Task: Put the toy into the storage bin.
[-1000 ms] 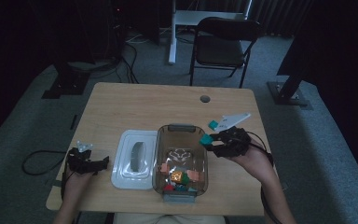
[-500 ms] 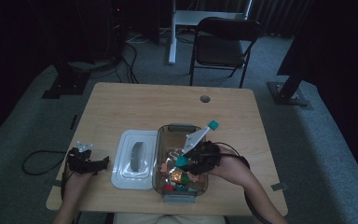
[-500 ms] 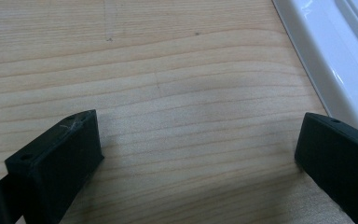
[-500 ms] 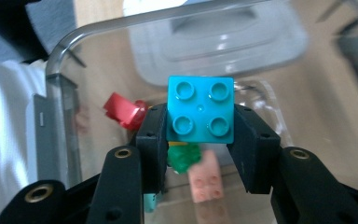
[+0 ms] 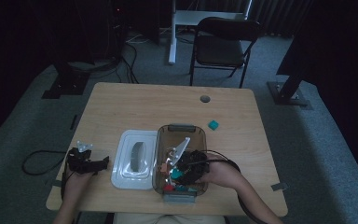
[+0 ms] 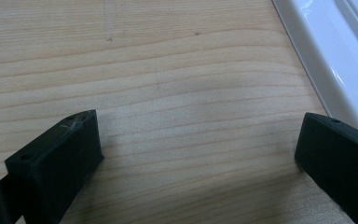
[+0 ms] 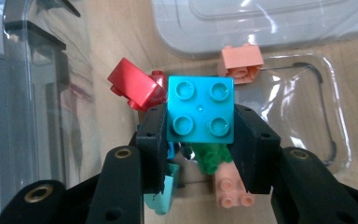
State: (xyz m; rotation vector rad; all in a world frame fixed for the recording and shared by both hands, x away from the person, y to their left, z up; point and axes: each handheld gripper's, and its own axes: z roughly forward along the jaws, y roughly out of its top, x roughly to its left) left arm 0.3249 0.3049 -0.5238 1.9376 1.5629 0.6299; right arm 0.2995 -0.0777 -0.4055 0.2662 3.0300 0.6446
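high view: right gripper (image 5: 179, 172) low in the bin (image 5: 200, 140); one teal block (image 5: 213, 124) left on the table (image 5: 135, 102); lid (image 5: 135, 158) off | left gripper view: jaws released, empty, over bare wood | right gripper view: clenched on blue brick (image 7: 200, 109), square, no long axis, studs facing camera, above binned bricks; drop pending

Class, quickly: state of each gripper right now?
Left gripper: open, nothing between its fingers, over the table.
Right gripper: shut on the teal brick, over the clear bin.
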